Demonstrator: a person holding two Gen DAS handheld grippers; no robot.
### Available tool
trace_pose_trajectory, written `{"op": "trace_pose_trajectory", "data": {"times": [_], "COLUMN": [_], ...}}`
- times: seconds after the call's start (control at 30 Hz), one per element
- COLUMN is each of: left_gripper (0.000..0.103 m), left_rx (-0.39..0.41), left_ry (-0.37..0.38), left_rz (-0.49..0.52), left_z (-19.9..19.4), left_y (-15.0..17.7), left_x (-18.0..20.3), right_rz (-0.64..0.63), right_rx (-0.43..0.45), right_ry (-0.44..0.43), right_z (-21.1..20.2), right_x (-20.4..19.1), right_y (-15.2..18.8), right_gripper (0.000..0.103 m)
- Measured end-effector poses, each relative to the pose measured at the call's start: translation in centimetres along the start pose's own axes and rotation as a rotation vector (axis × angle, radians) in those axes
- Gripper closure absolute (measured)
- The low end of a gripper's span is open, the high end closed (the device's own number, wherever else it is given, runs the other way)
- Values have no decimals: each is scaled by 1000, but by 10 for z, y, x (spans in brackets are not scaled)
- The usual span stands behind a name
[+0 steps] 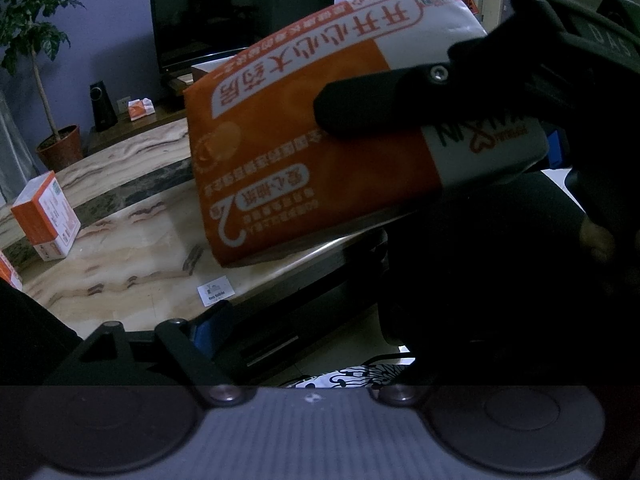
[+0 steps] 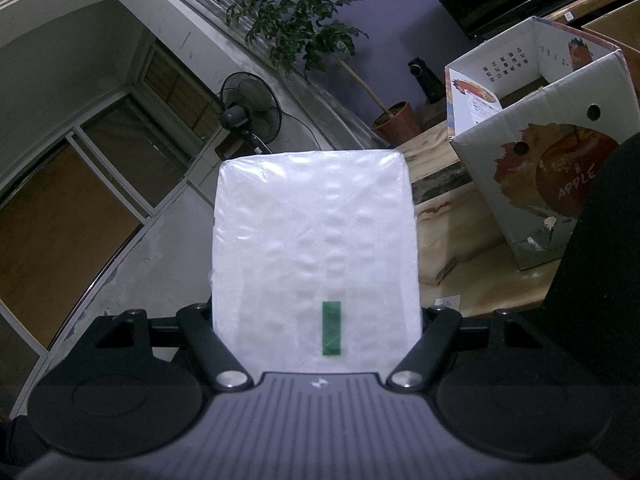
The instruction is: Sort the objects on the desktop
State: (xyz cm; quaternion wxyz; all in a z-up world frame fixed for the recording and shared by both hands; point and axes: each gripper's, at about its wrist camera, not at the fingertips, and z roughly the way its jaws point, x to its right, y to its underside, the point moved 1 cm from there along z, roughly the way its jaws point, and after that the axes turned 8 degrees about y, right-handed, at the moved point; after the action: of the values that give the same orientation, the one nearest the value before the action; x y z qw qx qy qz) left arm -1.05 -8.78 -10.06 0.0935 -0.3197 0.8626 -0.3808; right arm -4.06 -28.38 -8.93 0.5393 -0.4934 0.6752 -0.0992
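Observation:
In the left wrist view, my right gripper [image 1: 360, 120] is shut on an orange and white tissue pack [image 1: 304, 152] and holds it in the air above the marble table [image 1: 132, 240]. One black finger [image 1: 368, 104] presses across the pack's face. In the right wrist view the same pack [image 2: 316, 248] shows its white underside with a green sticker, clamped between the two fingers. My left gripper shows only its left blue-padded finger [image 1: 212, 324], low over the table's edge; the right finger is hidden in the dark. An open apple carton [image 2: 536, 152] stands on the table to the right.
An orange and white box [image 1: 48, 216] stands at the table's left, with another at the far left edge [image 1: 8, 272]. A small white label [image 1: 216, 294] lies near the table's front edge. A potted plant [image 1: 36, 80], a TV [image 1: 240, 12] and a fan [image 2: 248, 112] stand behind.

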Motion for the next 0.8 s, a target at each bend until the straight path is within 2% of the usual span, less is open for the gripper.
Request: {"op": "trace_pose_trajectory", "data": {"times": [0.8], "left_gripper": [17], "left_rx": [-1], "left_ry": [1], "left_rz": [0], "left_z": [-1], "left_y": [-1], "left_x": [-1], "right_rz": [2], "right_rx": [0], "right_ry": [2], "right_z": [-1], "right_x": [0], "right_y": [0], "right_gripper": [28]}}
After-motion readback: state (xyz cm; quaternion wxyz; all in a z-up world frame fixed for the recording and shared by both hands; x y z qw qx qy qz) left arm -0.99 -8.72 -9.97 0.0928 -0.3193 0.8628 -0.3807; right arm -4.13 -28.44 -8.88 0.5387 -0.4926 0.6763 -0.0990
